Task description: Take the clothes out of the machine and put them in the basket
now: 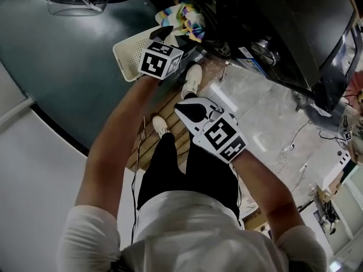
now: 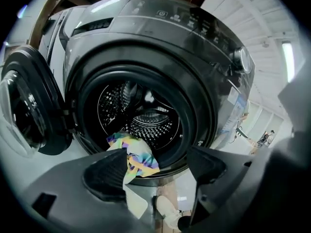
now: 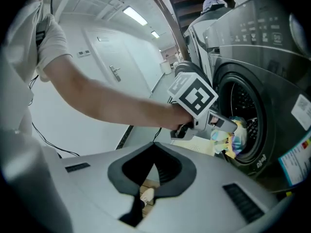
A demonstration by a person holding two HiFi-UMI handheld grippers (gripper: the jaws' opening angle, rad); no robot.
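A multicoloured cloth (image 2: pixel 132 153) hangs over the lower lip of the dark washing machine's (image 2: pixel 160 38) open drum (image 2: pixel 146 111). My left gripper (image 2: pixel 155 165) is right in front of it, jaws open; the cloth shows between them, and neither pad presses on it. From the head view the left gripper (image 1: pixel 167 34) reaches over the white basket (image 1: pixel 129 52) toward the cloth (image 1: pixel 182 17). My right gripper (image 1: pixel 184 103) hangs back above the floor with its pads together and nothing in them. In the right gripper view the right gripper (image 3: pixel 154 149) faces the left gripper (image 3: pixel 228 125) and the cloth (image 3: pixel 233 139).
The machine's round door (image 2: pixel 26 110) swings open to the left. The person's feet (image 1: pixel 193 78) stand on wooden slats (image 1: pixel 173 137) before the machine. Cables (image 1: pixel 289 146) lie on the pale floor at the right. Another machine (image 3: pixel 204 28) stands beyond.
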